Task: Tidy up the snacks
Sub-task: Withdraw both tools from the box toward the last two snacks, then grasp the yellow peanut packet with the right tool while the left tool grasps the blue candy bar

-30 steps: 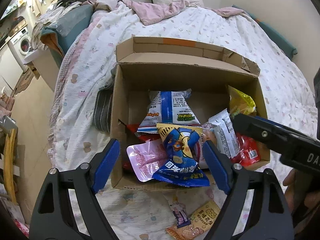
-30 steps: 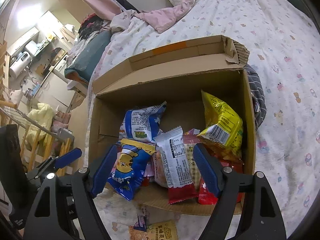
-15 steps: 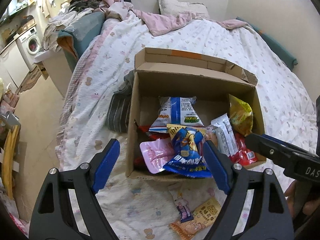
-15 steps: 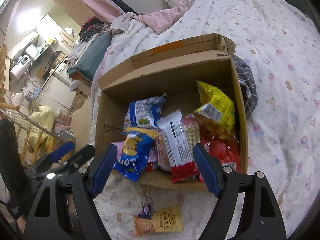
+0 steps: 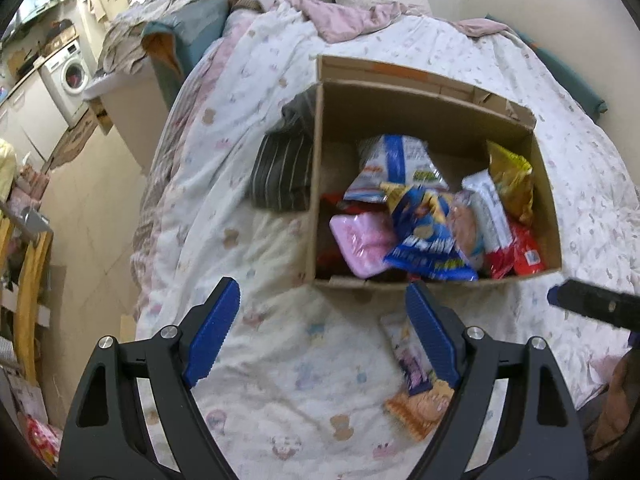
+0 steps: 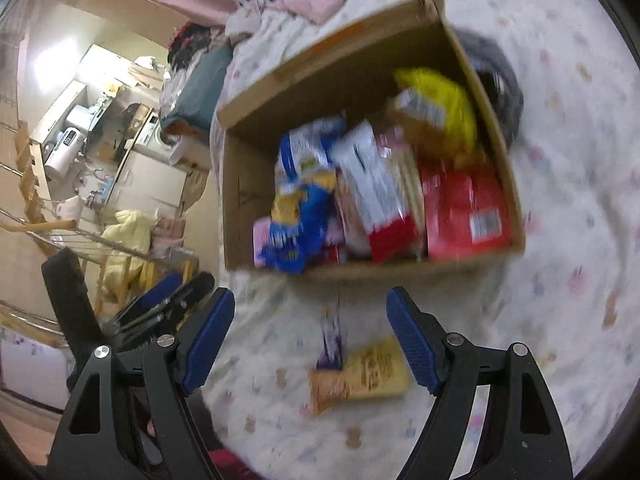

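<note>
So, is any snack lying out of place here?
Yes. Two packets lie outside the cardboard box, on the bedspread in front of it: an orange packet and a small purple packet that overlaps its edge. The other snacks are in the box, piled loosely. Both hand-held grippers are open and empty.

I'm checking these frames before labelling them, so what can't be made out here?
- Lettering on the orange packet and purple packet on the bed: right wrist view, motion blur.
- Purple packet: left wrist view, partly behind the left gripper's finger.
- Bottom of the cardboard box: both views, snacks cover it.
</note>
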